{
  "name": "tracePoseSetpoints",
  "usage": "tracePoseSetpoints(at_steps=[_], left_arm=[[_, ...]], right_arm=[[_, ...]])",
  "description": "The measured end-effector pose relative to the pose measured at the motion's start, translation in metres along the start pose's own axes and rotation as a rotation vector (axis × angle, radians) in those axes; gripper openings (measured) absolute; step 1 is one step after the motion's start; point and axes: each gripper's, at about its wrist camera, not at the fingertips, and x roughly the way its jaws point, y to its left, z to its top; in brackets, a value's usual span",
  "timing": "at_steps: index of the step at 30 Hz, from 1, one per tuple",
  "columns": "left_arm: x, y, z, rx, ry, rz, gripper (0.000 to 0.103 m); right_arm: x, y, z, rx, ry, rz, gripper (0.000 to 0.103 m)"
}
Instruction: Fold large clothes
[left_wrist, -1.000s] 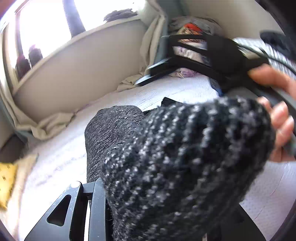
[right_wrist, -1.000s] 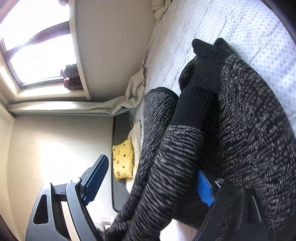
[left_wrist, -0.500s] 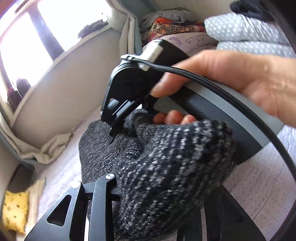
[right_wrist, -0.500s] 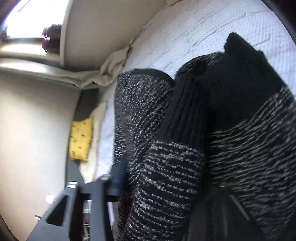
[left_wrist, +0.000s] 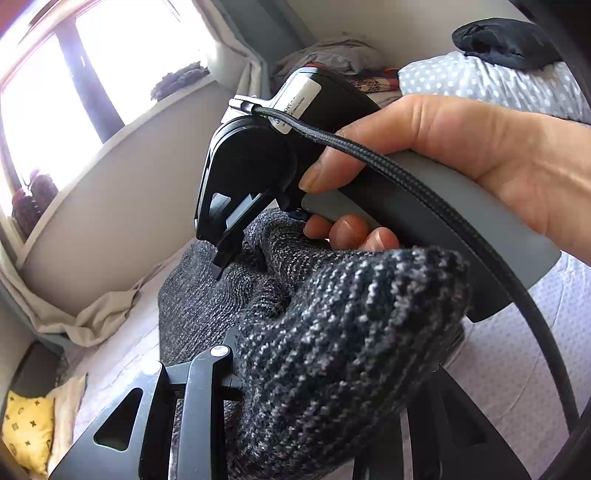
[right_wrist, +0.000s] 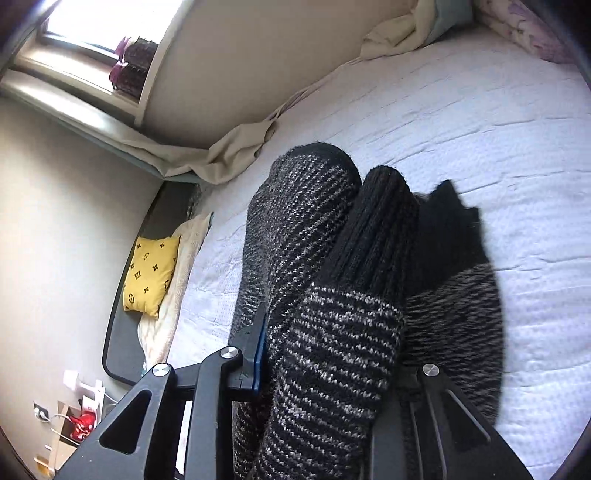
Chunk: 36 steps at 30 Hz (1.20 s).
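The sweater (right_wrist: 332, 295), a dark marled knit with black ribbed cuffs, lay bunched on the bed (right_wrist: 480, 110), partly lifted where both tools held it. The left hand-held gripper (left_wrist: 314, 398) was clamped on a thick fold of the knit, and the right hand-held gripper (right_wrist: 332, 369) was likewise closed on a sleeve near its cuff. The step in hand appeared to be gathering the sleeves inward, early in the fold; the next move would call for carrying the held fabric across the body and laying it flat without dragging the rest. The right hand (left_wrist: 461, 155) gripped its tool's handle just above the fabric. One second earlier the right hand-held gripper's fingers stood apart around the sleeve and its tool sat farther from the left camera; a yellow cushion (right_wrist: 147, 273) lay unmoved at the bed's edge.
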Motion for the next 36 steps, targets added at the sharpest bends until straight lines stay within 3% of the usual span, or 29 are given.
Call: tracePoseSetpoints(at_steps=[7, 16, 26, 32, 36], left_arm=[[0.012, -0.021, 0.006, 0.015, 0.001, -0.039, 0.034], [0.033, -0.039, 0.001, 0.02, 0.039, -0.065, 0.039], [0.048, -0.054, 0.004, 0.009, 0.059, -0.055, 0.054], [0.037, -0.047, 0.008, -0.029, 0.101, -0.062, 0.064], [0.006, -0.04, 0.0, -0.078, 0.121, -0.111, 0.072]], right_arm=[[-0.015, -0.022, 0.003, 0.025, -0.015, -0.016, 0.021], [0.001, -0.043, 0.003, 0.045, 0.015, -0.059, 0.021], [0.016, -0.046, 0.004, -0.027, 0.018, -0.122, 0.021], [0.019, -0.061, 0.001, -0.001, 0.005, -0.075, 0.023], [0.02, -0.067, -0.001, -0.014, -0.018, -0.058, 0.025]])
